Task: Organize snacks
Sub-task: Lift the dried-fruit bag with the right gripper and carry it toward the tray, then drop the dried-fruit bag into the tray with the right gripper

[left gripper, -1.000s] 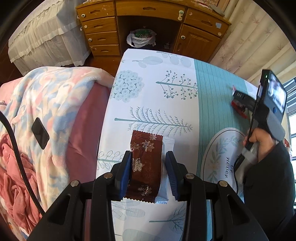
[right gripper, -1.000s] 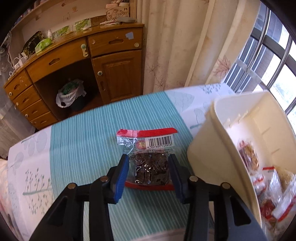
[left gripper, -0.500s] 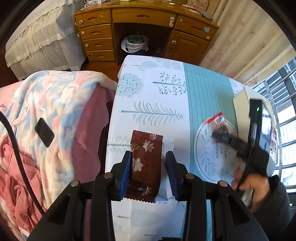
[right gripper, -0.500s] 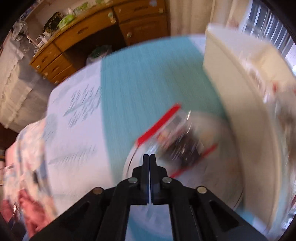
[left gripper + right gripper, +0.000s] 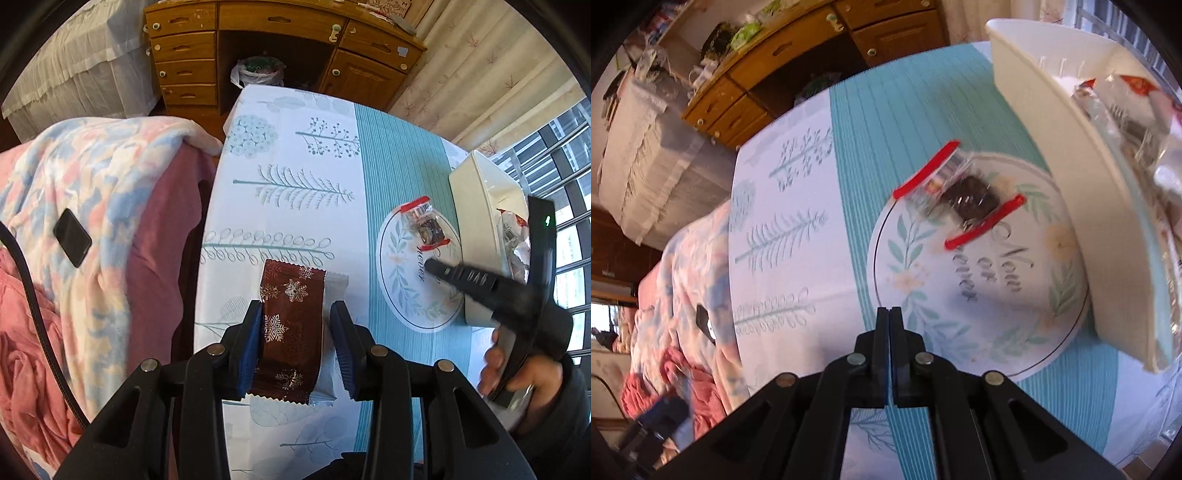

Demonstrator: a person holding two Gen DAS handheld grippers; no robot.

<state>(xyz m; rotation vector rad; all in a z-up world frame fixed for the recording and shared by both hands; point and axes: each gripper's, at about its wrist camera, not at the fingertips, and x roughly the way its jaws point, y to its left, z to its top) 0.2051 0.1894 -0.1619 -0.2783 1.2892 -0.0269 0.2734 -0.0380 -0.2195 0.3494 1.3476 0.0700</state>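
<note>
A home bedroom — blanket-covered bed, wooden desk, curtains.

Tablecloth reads "Now or never"

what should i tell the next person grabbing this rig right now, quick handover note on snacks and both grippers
Left gripper: shut on the brown snowflake snack packet, with a white packet beside it between the fingers, held above the tablecloth.
Right gripper: shut and empty, fingers together, over the round printed design.
Clear red-edged snack packet: lying loose on the tablecloth beside the cream bin.
Done: several snacks are already in the bin.
Left: bin the left gripper's packets, then pick up the red-edged packet and bin it.
</note>
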